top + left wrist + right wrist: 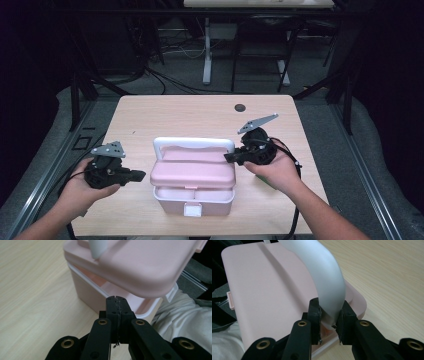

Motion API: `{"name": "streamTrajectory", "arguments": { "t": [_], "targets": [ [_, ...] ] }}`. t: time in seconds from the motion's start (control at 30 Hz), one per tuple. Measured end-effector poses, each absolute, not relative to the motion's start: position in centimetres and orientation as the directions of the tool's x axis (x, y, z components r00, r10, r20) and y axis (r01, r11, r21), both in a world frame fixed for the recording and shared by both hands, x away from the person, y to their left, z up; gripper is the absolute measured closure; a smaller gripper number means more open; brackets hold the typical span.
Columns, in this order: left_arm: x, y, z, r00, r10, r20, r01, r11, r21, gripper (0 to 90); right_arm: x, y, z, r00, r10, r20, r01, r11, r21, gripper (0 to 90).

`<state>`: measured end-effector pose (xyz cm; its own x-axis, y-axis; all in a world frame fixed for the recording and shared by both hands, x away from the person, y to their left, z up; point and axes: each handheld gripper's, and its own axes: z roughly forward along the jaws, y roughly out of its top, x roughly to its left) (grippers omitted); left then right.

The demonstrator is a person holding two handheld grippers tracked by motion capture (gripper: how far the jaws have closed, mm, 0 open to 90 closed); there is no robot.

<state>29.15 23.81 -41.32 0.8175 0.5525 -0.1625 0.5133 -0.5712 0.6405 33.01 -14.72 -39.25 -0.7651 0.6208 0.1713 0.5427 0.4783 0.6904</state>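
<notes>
A pink lunch box (193,176) with a white handle (194,143) stands near the front edge of the wooden table (150,115). Its lid (140,262) sits lifted above the base (87,291), leaving a gap. My right gripper (230,157) is at the box's right side, shut on the handle's right end (324,287), its pads (315,312) pressing both faces. Just left of the box, my left gripper (141,175) points at its side. In the left gripper view its jaws (117,302) meet with nothing between them, just short of the gap under the lid.
A white latch (192,209) hangs on the box front. A dark round hole (240,107) marks the table's far right. Beyond the table stand a desk frame and cables on the floor. White clothing (182,317) lies past the table's near edge.
</notes>
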Motion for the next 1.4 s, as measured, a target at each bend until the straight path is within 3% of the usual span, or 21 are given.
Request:
{"name": "streamTrajectory", "arguments": {
  "t": [0.5,0.93,1.4],
  "targets": [
    [28.9,20.2,-43.1,0.858,0.477,-0.191,0.486,-0.632,0.604,89.9,33.0,-14.7,-39.3,-0.764,0.622,0.173,0.544,0.474,0.692,75.3],
    [28.9,20.1,-42.8,0.859,0.476,-0.189,0.484,-0.635,0.602,89.9,32.9,-15.1,-39.2,-0.758,0.624,0.190,0.546,0.449,0.707,72.5],
    [29.4,20.0,-40.8,0.860,0.480,-0.171,0.471,-0.622,0.625,90.0,31.4,-17.4,-38.4,-0.733,0.664,0.144,0.551,0.458,0.697,81.0]
  ]
}}
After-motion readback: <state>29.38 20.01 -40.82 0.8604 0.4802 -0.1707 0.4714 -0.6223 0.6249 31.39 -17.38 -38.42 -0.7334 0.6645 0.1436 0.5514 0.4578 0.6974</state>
